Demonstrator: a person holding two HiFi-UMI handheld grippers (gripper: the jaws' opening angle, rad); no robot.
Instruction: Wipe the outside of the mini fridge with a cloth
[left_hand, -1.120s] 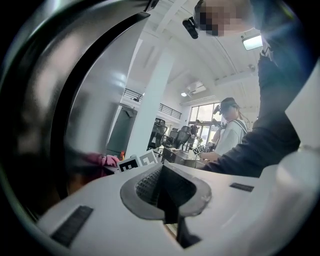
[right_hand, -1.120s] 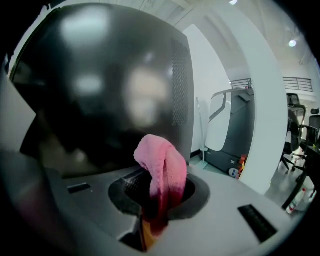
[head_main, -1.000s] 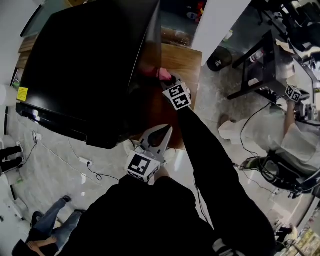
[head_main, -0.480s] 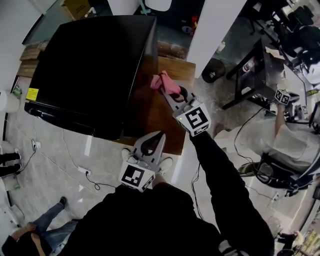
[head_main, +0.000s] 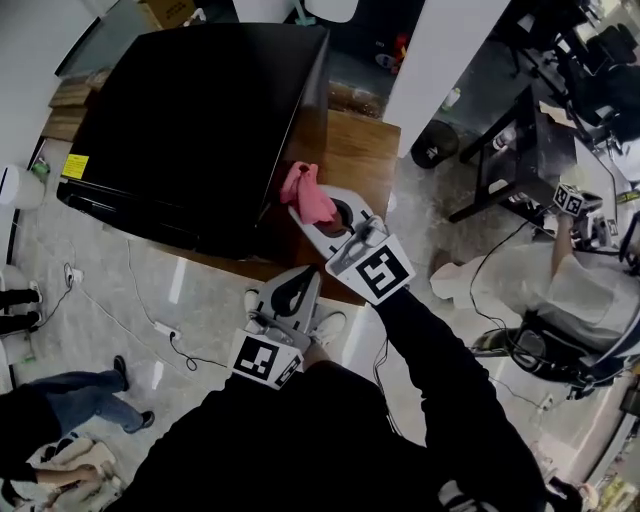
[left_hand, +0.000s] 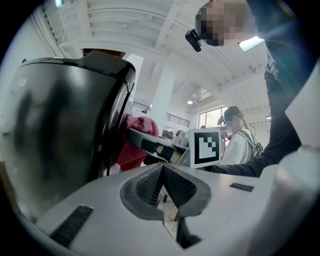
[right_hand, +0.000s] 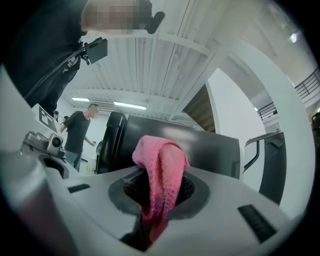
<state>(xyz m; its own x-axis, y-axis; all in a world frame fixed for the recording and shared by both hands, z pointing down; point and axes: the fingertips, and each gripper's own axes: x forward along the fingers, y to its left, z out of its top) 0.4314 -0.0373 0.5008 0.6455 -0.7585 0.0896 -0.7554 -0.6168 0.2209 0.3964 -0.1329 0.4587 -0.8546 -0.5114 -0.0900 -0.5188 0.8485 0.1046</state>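
Holding, right tool: both jaws clenched on a pink cloth. Only 1 narrow fold is pinched, and the bulk is bunched loose ahead of the tips.

Left tool: jaws pressed together with nothing between them. It hangs near the right tool, behind it and to its left, off the edge of the worktop.

Fridge: black and glossy, standing on the worktop directly ahead of the right tool and to its left. The cloth sits low at the fridge's side wall, either touching it or just beside it; the views do not settle which.

Step, as judged: wiping the side wall, with most of the outside left to cover.

Risks from here:
1. Cloth pulling free. The pinch takes only a thin fold, so drag along the wall could tug it out of the right tool.
2. Scraping. If the loose bunch folds aside under pressure, the hard tips of the right tool could meet the glossy wall and mark it.
3. Fridge shifting. The left tool is apart from it and nothing braces it, so a firm sideways push could slide it across the worktop.
4. Tools clashing. The 2 tools sit close together, and a backward stroke of the right tool could strike the left.
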